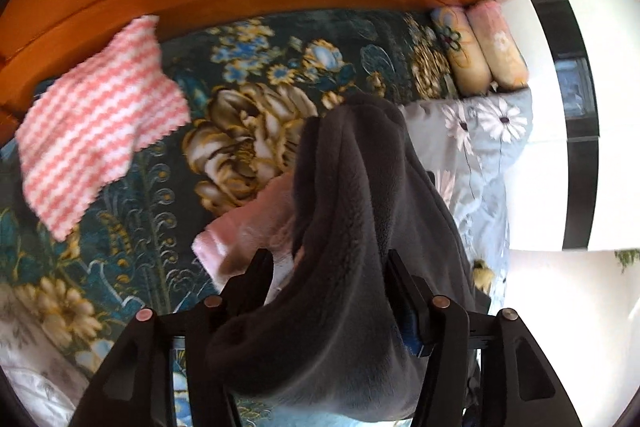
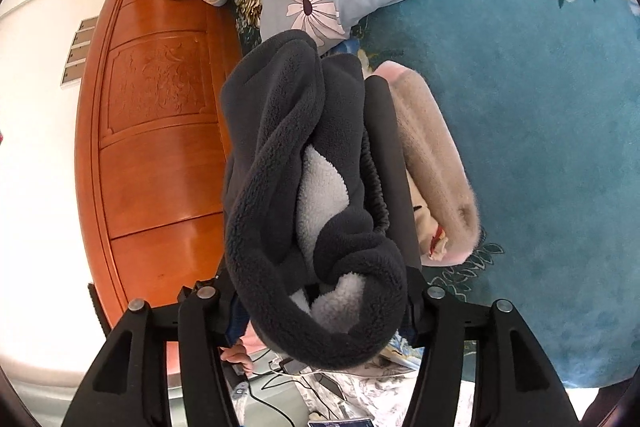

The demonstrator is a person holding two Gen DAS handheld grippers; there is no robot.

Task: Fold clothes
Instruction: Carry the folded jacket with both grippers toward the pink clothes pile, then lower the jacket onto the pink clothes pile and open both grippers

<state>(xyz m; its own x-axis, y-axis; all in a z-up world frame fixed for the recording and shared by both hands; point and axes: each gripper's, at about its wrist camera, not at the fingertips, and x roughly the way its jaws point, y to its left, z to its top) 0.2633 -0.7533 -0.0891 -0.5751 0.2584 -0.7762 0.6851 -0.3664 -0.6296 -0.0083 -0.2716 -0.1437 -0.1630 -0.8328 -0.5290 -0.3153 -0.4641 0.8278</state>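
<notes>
Both my grippers, left and right, pinch the grey fleece bunched, dangling above the bed and pink garment; thick wad may slip or snag it.

A dark grey fleece garment hangs bunched in thick folds, lifted clear of the bed. Its pale, woolly white lining shows through openings in the bundle (the outer pile looks plush and soft). Just beside it lies a pink fuzzy garment, folded into a long flat shape.
</notes>
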